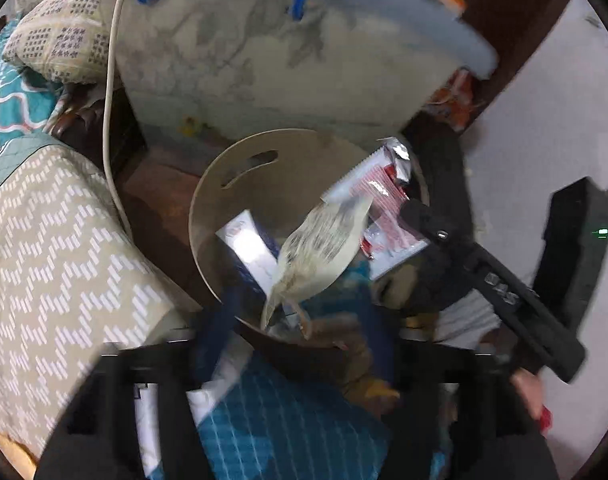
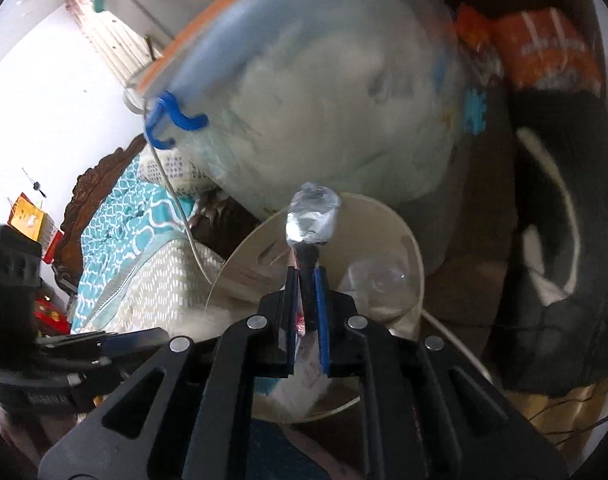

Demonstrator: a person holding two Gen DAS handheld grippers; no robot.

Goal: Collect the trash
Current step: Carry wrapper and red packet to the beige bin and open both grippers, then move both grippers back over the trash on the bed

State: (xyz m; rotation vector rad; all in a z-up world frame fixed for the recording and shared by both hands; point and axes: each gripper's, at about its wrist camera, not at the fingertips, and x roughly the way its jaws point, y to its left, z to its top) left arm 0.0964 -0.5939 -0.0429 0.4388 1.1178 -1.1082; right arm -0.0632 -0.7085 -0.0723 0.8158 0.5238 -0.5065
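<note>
Gripping a red-and-silver wrapper [image 2: 310,216] between closed fingers, right gripper [image 2: 306,292] poised over the beige bin [image 2: 408,240], seen edge-on from the right wrist but spread flat above the bin [image 1: 240,200] from the left wrist, beside a pale printed packet [image 1: 324,248]. Crowding behind: a clear storage bag [image 1: 232,60] with blue handles, a white cable [image 1: 112,80], patterned bedding [image 1: 56,248]. Left gripper [image 1: 300,364] blurred low in frame; open or closed, cannot tell.
</note>
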